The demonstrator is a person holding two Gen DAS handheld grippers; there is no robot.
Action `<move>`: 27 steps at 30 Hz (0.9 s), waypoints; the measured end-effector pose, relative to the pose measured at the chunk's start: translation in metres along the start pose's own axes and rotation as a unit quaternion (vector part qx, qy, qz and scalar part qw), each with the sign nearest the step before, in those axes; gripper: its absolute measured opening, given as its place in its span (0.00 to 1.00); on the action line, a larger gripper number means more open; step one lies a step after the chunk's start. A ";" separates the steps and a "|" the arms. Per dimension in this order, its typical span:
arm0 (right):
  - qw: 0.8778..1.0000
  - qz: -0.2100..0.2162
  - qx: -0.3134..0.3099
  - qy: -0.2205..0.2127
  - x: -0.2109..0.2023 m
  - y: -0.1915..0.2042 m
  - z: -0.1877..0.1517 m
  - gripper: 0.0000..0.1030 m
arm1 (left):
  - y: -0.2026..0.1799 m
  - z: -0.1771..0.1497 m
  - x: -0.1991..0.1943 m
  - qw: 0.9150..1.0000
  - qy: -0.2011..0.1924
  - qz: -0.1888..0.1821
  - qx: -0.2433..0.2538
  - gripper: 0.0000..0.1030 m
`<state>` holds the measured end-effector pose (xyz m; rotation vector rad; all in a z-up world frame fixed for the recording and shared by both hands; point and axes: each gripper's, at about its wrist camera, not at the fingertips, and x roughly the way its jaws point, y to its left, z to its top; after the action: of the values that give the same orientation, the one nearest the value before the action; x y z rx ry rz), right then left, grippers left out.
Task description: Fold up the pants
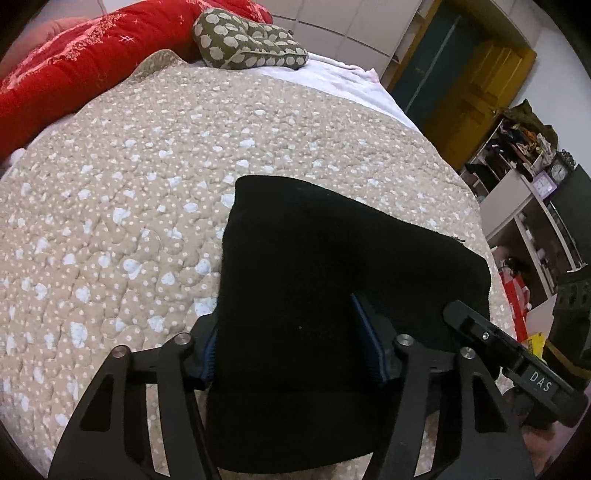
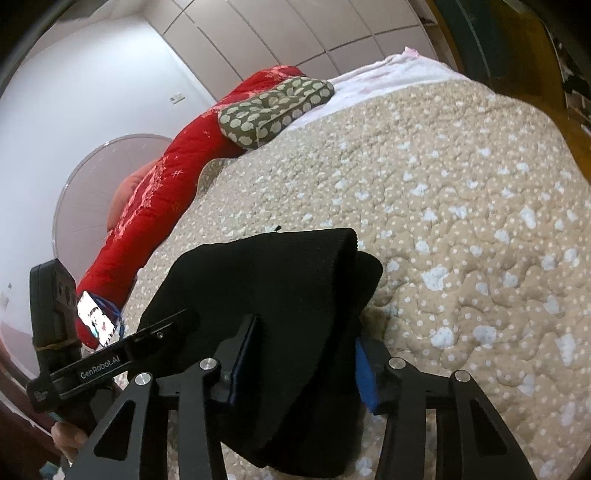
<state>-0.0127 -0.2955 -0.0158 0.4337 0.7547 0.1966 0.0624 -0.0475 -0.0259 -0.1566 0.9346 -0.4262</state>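
Black pants, folded into a thick pad, lie on the beige dotted quilt near the bed's front edge. My left gripper straddles their near left part. The cloth's left edge reaches one blue pad and the other pad rests on the fabric, with no pinch visible. In the right wrist view the pants rise as a ridge between the fingers of my right gripper. Cloth meets both pads, and I see no squeeze there. Each gripper's body shows at the edge of the other's view.
A red duvet and a green patterned pillow lie at the head of the bed. Shelves with clutter and clocks and a yellow door stand beyond the bed's right side. White wardrobe panels line the far wall.
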 end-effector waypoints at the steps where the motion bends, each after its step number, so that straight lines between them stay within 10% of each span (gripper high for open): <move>1: 1.000 0.000 -0.002 -0.001 -0.002 0.002 0.001 0.44 | -0.001 0.001 -0.002 1.000 -0.001 0.000 0.001 0.56; 27: 0.999 0.015 -0.027 -0.032 0.011 0.027 0.068 0.41 | -0.002 0.066 -0.009 0.998 -0.043 0.030 0.015 0.54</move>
<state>0.0416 -0.2888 0.0335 0.3991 0.6779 0.2302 0.1100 -0.0492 0.0201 -0.1183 0.8458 -0.3738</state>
